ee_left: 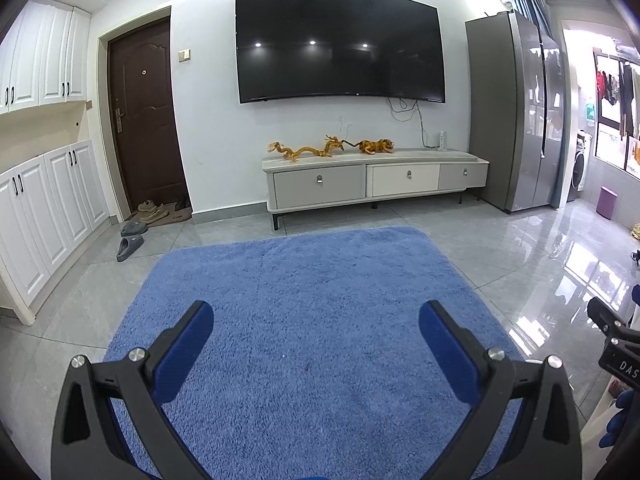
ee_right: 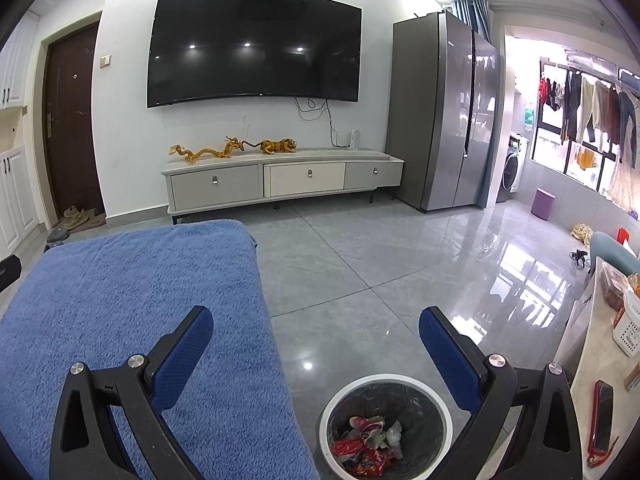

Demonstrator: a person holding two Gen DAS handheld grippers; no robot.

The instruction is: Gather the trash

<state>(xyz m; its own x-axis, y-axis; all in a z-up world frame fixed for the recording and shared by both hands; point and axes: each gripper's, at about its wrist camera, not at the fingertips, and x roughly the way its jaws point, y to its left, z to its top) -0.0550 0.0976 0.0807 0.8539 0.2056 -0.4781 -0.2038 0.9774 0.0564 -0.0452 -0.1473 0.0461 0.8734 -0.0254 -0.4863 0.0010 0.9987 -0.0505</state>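
Two grippers here, both black frames with blue textured pads: the left gripper (ee_left: 316, 316) hangs over the fluffy blue towel (ee_left: 312, 320) with its fingers spread wide and nothing between them, and the right gripper (ee_right: 316, 322) is just as wide apart and just as empty, sitting above the round bin (ee_right: 408, 384) on the floor just beside the towel's edge. One bin, white rim, dark liner bag, and the trash (ee_right: 366, 442) is inside it, a crumpled pile of mostly red wrappers with some pale bits, can't count them exactly. Floor is glossy grey tile. On the wall there's one big black TV (ee_left: 340, 42), under it one low TV cabinet (ee_left: 374, 178) with three drawers, each with a small metal pull. Two golden-orange figurines on top, a long dragon (ee_left: 308, 149) and a tiger (ee_left: 376, 146). One tall silver two-door fridge (ee_left: 516, 108), one dark brown door (ee_left: 142, 116), one phone (ee_right: 603, 416) in a red case on the pale counter at right
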